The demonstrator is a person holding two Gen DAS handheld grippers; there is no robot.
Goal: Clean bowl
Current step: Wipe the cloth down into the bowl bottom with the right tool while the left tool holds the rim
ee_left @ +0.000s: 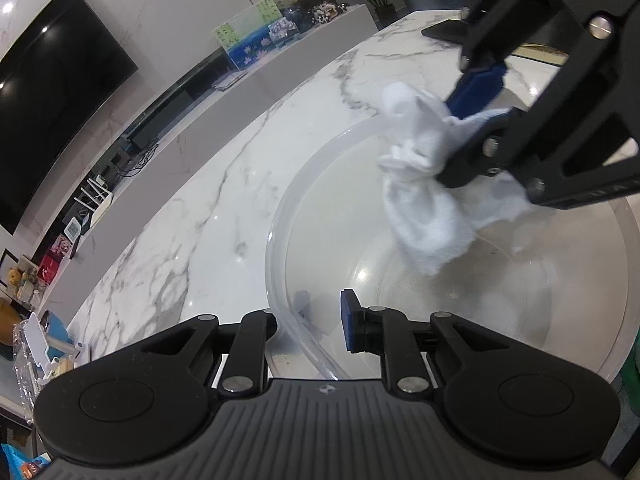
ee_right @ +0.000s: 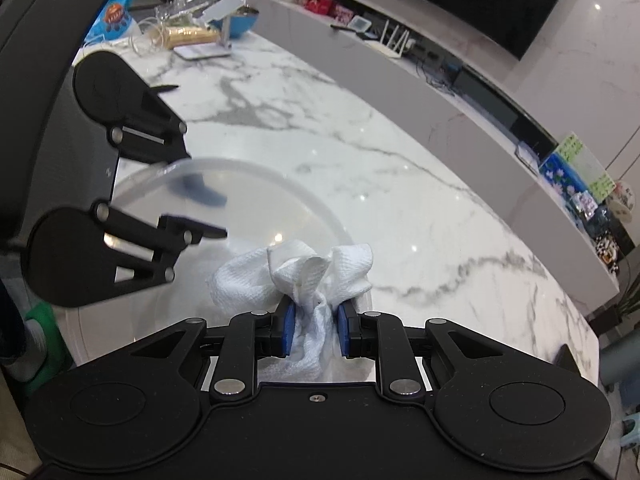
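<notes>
I am clenching my left gripper [ee_left: 325,322] on the clear bowl's [ee_left: 280,216] near rim on the marble desk [ee_left: 192,208], while my right gripper [ee_right: 316,330] is grasping the white cloth [ee_right: 296,272] inside the bowl.

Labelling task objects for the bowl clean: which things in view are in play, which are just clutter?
In play:
- large clear plastic bowl, rim pinched by left hand-held gripper
- crumpled white paper towel, clamped in right hand-held gripper, over the bowl

Lying about:
- blue snack bag
- white phone stand
- black wall TV
- white marble table
</notes>
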